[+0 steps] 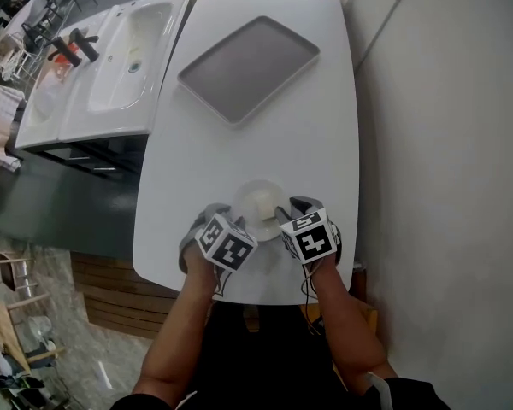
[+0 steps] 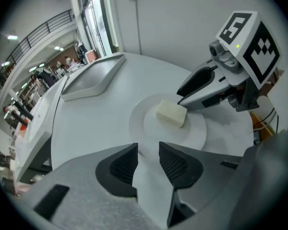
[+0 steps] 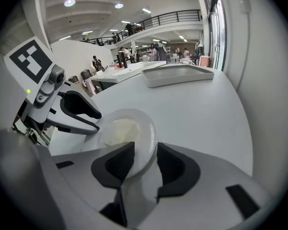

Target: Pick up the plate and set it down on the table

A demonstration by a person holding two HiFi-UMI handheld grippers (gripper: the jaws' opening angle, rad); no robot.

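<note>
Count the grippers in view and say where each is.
2. The left gripper sits at the left rim of the plate, jaws apart; the right gripper at its right rim, which lies between its open jaws. None seems hidden.

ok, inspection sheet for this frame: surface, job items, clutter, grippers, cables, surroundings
Surface: white table, no spills seen.
Job's things: white plate flat on the table near the person's edge, with a pale block on it.
Clutter: empty grey tray at the far end.
Grippers: left gripper open, nothing between its jaws, plate just ahead. right gripper open, plate rim between its jaws but not clamped.
Cables: thin wires behind the right gripper, off the table.
Surroundings: white sink unit on the left, wall on the right.
</note>
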